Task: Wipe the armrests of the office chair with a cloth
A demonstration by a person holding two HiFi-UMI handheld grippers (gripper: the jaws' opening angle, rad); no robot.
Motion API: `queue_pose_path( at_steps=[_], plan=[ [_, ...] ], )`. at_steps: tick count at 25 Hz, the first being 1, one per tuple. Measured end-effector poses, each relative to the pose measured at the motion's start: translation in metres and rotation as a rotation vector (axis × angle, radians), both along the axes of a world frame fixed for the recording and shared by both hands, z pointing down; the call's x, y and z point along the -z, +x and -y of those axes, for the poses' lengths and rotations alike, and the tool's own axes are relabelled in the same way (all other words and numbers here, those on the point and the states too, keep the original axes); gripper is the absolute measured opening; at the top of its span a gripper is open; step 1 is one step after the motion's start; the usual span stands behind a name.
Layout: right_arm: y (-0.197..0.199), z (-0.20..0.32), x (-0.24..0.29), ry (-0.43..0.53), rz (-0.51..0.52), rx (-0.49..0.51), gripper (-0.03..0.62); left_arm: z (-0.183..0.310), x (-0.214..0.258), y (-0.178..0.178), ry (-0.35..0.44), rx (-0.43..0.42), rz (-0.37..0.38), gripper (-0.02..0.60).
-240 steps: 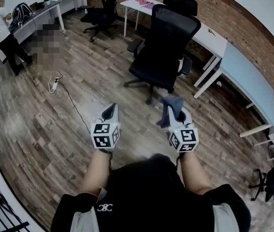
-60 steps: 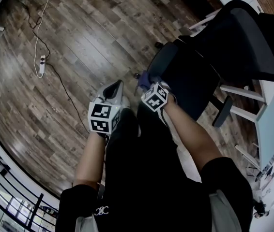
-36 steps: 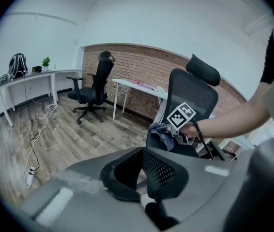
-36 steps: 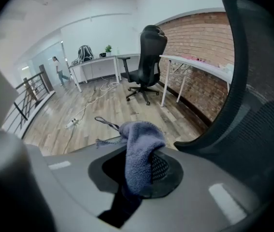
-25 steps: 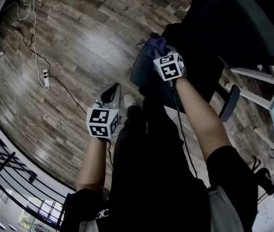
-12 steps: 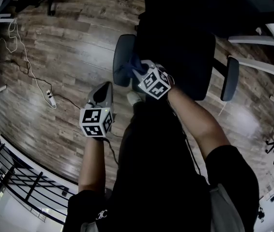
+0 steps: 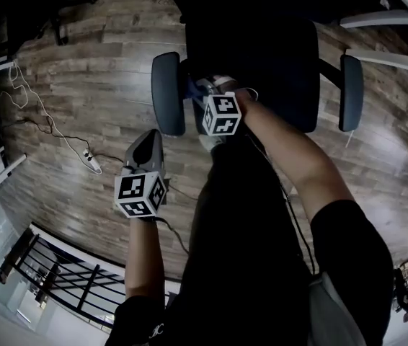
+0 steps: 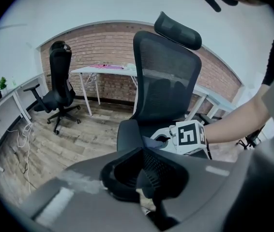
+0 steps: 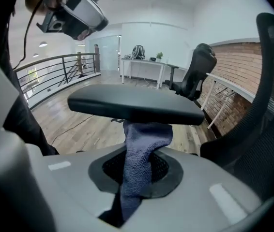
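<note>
The right gripper point(image 9: 139, 175) has its fingers clamped on the blue cloth point(image 9: 145, 139), which touches the armrest point(image 9: 137, 105). The left gripper point(image 8: 144, 177) hangs apart over the wood floor point(image 7: 81, 78), fingers together, empty.

I'm in an office. An office chair point(image 8: 166, 76) stands at twelve o'clock, a second chair point(image 8: 59, 76) and white desk point(image 8: 91, 70) by the brick wall point(image 8: 108, 47) at ten.

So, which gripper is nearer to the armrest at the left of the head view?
Right. The right gripper holds the cloth against that armrest; the left gripper hangs apart from it, over the floor.
</note>
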State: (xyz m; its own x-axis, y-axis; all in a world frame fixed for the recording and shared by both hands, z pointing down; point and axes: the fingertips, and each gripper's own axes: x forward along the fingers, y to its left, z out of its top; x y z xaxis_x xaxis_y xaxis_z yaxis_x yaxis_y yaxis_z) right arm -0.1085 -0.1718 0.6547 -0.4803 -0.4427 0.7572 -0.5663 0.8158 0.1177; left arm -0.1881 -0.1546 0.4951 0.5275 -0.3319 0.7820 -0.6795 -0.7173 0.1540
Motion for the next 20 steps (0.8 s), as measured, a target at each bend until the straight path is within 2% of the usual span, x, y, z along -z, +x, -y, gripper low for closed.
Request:
queue_pose_path(
  at_steps=[6,13,20],
  plan=[
    [-0.030,0.021,-0.008,0.023,-0.020,0.087,0.049,-0.002,0.004,0.002,0.007,0.004,0.001,0.005],
    [-0.029,0.033,-0.029,-0.028,-0.037,0.098,0.049,-0.001,-0.005,-0.026,-0.023,0.080,0.006,0.005],
    [-0.014,0.049,-0.087,-0.119,-0.088,0.049,0.051,0.005,-0.012,-0.041,-0.023,0.117,0.023,0.005]
  ],
)
